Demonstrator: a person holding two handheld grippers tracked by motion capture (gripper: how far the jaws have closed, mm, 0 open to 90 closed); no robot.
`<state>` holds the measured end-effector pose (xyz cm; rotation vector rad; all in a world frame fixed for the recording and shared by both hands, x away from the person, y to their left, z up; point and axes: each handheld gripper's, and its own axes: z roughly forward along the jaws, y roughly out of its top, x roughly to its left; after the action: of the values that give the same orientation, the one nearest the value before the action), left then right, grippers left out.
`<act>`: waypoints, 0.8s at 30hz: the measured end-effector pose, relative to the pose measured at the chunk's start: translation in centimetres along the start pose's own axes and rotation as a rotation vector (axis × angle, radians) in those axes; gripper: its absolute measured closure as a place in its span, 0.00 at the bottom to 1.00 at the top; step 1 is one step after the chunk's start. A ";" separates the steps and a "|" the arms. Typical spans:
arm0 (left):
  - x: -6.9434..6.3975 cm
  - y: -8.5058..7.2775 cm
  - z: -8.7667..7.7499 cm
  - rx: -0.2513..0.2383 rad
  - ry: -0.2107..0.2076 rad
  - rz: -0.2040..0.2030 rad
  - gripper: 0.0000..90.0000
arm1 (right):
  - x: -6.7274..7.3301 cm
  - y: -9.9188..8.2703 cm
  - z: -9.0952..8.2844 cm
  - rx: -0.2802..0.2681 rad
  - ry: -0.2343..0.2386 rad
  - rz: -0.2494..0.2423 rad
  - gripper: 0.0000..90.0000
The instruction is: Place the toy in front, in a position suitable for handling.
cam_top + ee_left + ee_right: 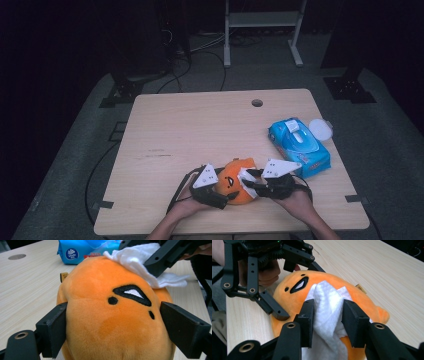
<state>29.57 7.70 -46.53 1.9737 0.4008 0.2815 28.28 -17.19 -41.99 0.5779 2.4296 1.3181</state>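
Observation:
An orange plush toy [231,182] with a stitched black face lies near the table's front edge. My left gripper [224,192] is shut on it, and in the left gripper view the two black pads [53,325] press into the plush toy [110,322] from both sides. A white wipe [325,297] lies bunched on top of the toy [359,302]. My right gripper [328,312] stands over it from the right with its jaws apart, the wipe loose between them. The wipe [135,260] shows under the right gripper [160,257] in the left gripper view.
A blue pack of wet wipes [299,146] lies right of the toy, a round white lid [320,129] beside it. The wooden table [200,130] has a cable hole [257,103] at the back. A metal stand [262,30] and floor cables lie beyond.

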 end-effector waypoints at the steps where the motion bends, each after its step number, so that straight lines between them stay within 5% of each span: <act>1: 0.0 0.0 0.0 0.002 -0.002 0.006 0.15 | -0.3 -0.4 0.3 -0.011 0.016 0.019 0.67; 9: 0.2 1.8 -0.7 0.046 0.007 0.040 0.08 | -0.1 -1.0 0.6 0.010 0.013 0.048 0.77; 12: -0.2 1.6 -1.1 0.032 0.022 0.099 0.17 | 0.0 -1.0 0.6 0.017 0.007 0.054 0.80; 15: 0.0 1.3 -1.2 0.024 0.022 0.098 0.26 | 0.1 -1.0 0.4 0.013 0.001 0.044 0.83; 21: 0.3 1.0 -1.2 0.017 0.018 0.109 0.29 | -0.3 -1.3 -0.7 0.005 0.010 0.056 0.88; 24: 1.1 0.9 -1.3 0.009 0.015 0.063 0.28 | -0.6 -1.6 -1.4 0.018 0.001 0.066 0.89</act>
<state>30.25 8.87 -45.14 1.9965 0.3502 0.3353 27.85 -19.27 -42.58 0.6668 2.4452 1.3240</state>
